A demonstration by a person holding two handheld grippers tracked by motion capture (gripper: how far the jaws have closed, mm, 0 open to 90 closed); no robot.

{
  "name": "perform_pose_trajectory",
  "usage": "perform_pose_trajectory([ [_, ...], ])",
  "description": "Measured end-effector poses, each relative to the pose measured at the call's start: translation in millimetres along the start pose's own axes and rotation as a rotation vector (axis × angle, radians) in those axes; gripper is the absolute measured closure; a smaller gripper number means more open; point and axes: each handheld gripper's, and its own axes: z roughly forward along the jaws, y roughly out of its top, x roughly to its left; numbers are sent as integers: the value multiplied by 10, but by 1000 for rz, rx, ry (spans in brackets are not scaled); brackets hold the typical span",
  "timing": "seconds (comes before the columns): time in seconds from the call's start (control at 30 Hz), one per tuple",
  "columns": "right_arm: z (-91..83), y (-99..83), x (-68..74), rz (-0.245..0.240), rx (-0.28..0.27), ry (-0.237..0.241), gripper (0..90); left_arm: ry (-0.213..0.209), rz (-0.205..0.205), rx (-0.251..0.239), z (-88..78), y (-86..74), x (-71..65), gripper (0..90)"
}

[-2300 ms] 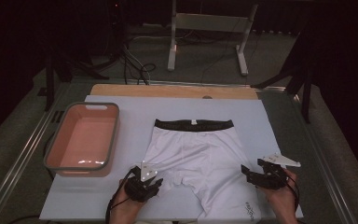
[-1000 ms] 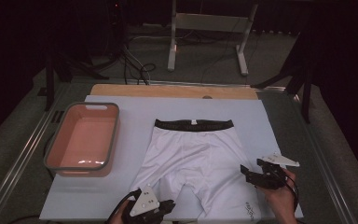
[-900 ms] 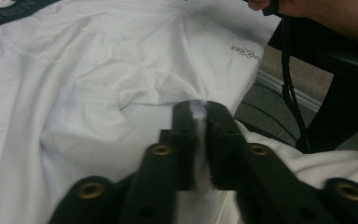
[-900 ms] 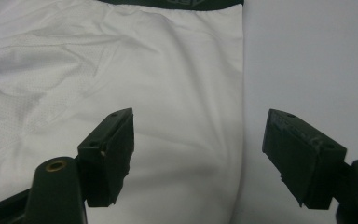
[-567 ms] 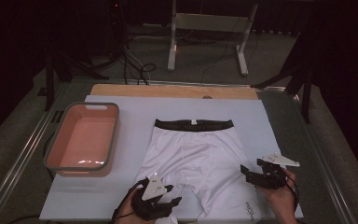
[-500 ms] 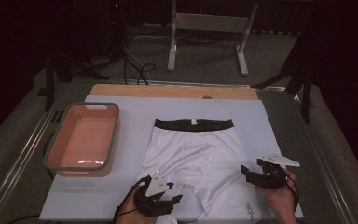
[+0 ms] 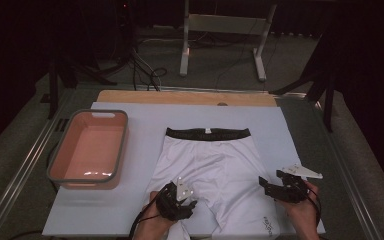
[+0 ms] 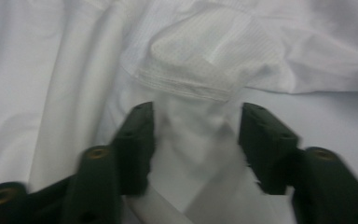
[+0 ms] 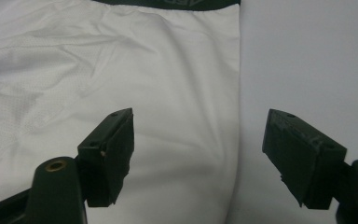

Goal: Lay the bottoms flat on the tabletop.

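Observation:
White shorts [image 7: 210,160] with a black waistband [image 7: 207,133] lie flat on the pale table cover [image 7: 140,120]. My left gripper [image 7: 185,202] sits low over the left leg's hem, near the front edge. In the left gripper view a folded bunch of the white fabric [image 8: 200,140] lies between the jaws of the left gripper [image 8: 196,144]. The jaws have just opened from shut, then closed a little, and stand apart. My right gripper [image 7: 271,181] rests open at the right leg. In its own view the right gripper [image 9: 198,154] straddles the edge of the shorts [image 9: 121,60].
A pink basin with a grey rim [image 7: 55,165] stands on the table's left side. A wooden strip [image 7: 185,97] runs along the far edge. Metal rails border the table, and a stand's legs and cables are on the floor beyond.
My left gripper has moved from the table's front edge forward and down onto the left leg, and its jaws have opened. The right gripper has stayed put.

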Motion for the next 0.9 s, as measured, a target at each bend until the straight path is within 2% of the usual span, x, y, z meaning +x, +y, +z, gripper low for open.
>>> perform_pose_trajectory([
  [0.03,-1,0,0,1,0,0,248,2,-3,-9,5,0,0,573],
  [0.13,1,0,-1,2,1,0,248,-6,12,-9,20,24,-8,798],
  [0.17,2,0,0,2,1,1,248,-22,0,-4,26,38,1,849],
  [0.23,2,1,5,-1,1,2,248,-44,-25,-3,33,54,14,879],
  [0.33,7,1,4,2,3,3,248,-100,-68,-25,44,73,-3,885],
  [0.5,11,1,6,-4,6,4,248,-165,-95,-66,81,171,-117,884],
  [0.63,11,-1,4,3,2,1,248,-202,-88,-94,114,243,-186,880],
  [0.73,9,-4,-5,2,3,-1,248,-190,-83,-95,123,244,-182,858],
  [0.9,14,-8,-29,8,3,-5,248,-173,-101,-140,40,229,-140,680],
])
